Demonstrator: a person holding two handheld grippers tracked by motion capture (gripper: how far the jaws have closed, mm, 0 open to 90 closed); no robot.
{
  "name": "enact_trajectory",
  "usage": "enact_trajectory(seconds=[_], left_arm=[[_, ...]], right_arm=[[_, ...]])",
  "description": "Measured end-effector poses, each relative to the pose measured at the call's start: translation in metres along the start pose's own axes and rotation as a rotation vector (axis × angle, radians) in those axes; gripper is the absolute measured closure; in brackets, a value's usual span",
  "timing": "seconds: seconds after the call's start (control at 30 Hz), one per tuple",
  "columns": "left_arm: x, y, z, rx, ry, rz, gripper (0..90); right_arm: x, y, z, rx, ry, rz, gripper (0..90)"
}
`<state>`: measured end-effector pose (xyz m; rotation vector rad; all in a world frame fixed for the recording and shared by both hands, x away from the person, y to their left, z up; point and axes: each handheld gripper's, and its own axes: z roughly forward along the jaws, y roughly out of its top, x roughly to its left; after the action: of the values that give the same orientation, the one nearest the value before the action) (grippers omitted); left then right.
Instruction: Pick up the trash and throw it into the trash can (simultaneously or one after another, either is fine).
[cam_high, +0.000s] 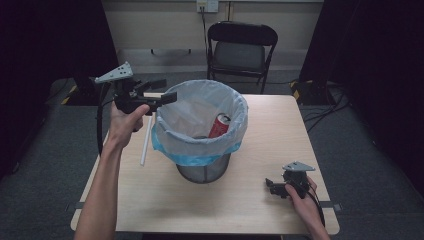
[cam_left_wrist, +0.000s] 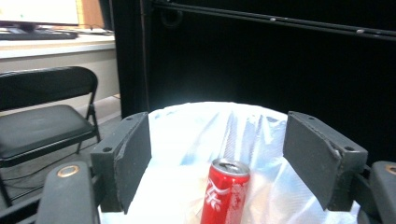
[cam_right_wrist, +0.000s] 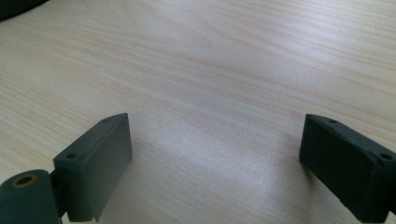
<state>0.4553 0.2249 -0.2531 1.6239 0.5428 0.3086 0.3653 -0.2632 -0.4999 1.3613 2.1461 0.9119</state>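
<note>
The left gripper (cam_high: 162, 92) hung at the left rim of the bin (cam_high: 200, 131), its fingers (cam_left_wrist: 126, 158) spread wide with nothing between the pads. In the left gripper view they framed the mouth of the bag-lined bin, and the red can (cam_left_wrist: 225, 191) stood past them, lower down, inside the liner. So the can lay ahead of and below the left fingers, not between them; it looked already dropped in, leaning against the far right wall of the liner (cam_high: 235, 107) with its top up and its long axis tilted only a little from upright.

The white stick (cam_high: 145, 140) lay on the bench (cam_high: 280, 125) just left of the bin's base, directly under the left hand (cam_high: 125, 125). Its long axis ran roughly toward and away from the person, nearly parallel to the left forearm. That is the relation the next move probably turned on: the stick was close beneath the left gripper and well apart from the right one, with the bin standing between. A reach for it would have meant coming down and turning the fingers across the stick's length.

The right gripper (cam_high: 274, 186) rested low at the near right part of the bench, its fingers (cam_right_wrist: 95, 163) also wide open over bare wood, holding nothing. It was the farther hand from both the can and the stick.
</note>
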Motion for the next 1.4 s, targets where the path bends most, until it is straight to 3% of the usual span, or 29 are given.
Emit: enact_trajectory(seconds=[0.17,0.43,0.53,0.8,1.0,1.17,1.3,1.4], left_arm=[[0.006,-0.001,-0.009,0.005,0.052,-0.007,23.3],[0.010,0.000,-0.020,-0.003,0.072,-0.008,26.7],[0.011,-0.001,-0.027,-0.017,0.098,0.001,29.0],[0.021,-0.006,-0.046,-0.009,0.155,-0.028,27.4],[0.028,-0.014,-0.061,-0.008,0.182,-0.057,27.3],[0.031,-0.018,-0.069,0.002,0.208,-0.051,27.3],[0.032,-0.027,-0.077,0.012,0.211,-0.070,27.6],[0.034,-0.035,-0.081,0.028,0.240,-0.077,29.0]], right_arm=[[0.000,0.000,0.000,0.000,0.000,0.000,8.6],[0.000,0.000,0.000,0.001,0.001,-0.001,8.6],[0.000,0.000,0.000,0.000,0.000,0.000,8.6],[0.000,0.000,0.000,0.000,0.000,0.000,8.6],[0.000,0.000,0.000,0.000,0.000,0.000,8.6],[0.000,0.000,0.000,0.000,0.000,0.001,8.6],[0.000,0.000,0.000,0.000,0.000,0.000,8.6],[0.000,0.000,0.000,0.000,0.000,0.000,8.6]])
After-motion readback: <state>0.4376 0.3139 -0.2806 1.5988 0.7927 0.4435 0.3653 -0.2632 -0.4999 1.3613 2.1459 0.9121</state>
